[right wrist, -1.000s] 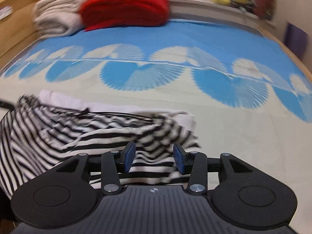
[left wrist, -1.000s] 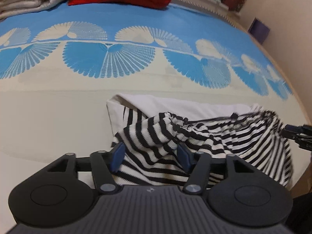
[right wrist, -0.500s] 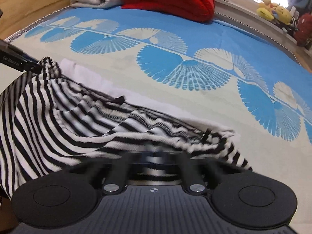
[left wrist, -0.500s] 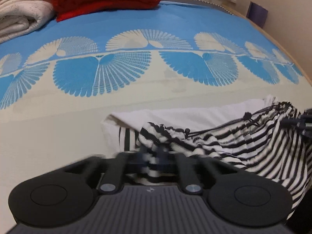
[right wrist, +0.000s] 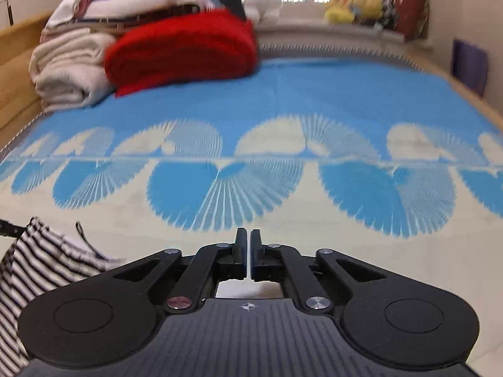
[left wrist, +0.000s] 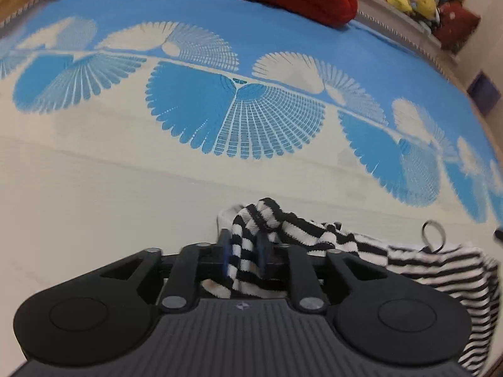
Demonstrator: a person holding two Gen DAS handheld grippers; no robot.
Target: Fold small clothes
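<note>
A black-and-white striped garment (left wrist: 408, 260) hangs bunched over the cream part of the bedspread (left wrist: 125, 194). A fold of it stands between the blue pads of my left gripper (left wrist: 242, 248). The pads still pinch that fold while the jaws are opening. A black cord loop (left wrist: 433, 235) sticks up from the cloth. In the right wrist view the garment (right wrist: 41, 267) droops at the far left and runs under the gripper body. My right gripper (right wrist: 248, 245) shows only a narrow slit with no cloth visible in it, and its jaws are opening.
A folded red blanket (right wrist: 182, 50) and a stack of white blankets (right wrist: 69, 62) lie at the far end of the bed. Plush toys (right wrist: 352, 6) sit on the sill behind. A wooden bed rail (right wrist: 15, 72) runs along the left, and a purple box (right wrist: 470, 66) stands right.
Both grippers went from open to closed on the striped garment and swung sideways. The cloth that filled the right gripper's view now hangs only at its left, with none between its fingers.
</note>
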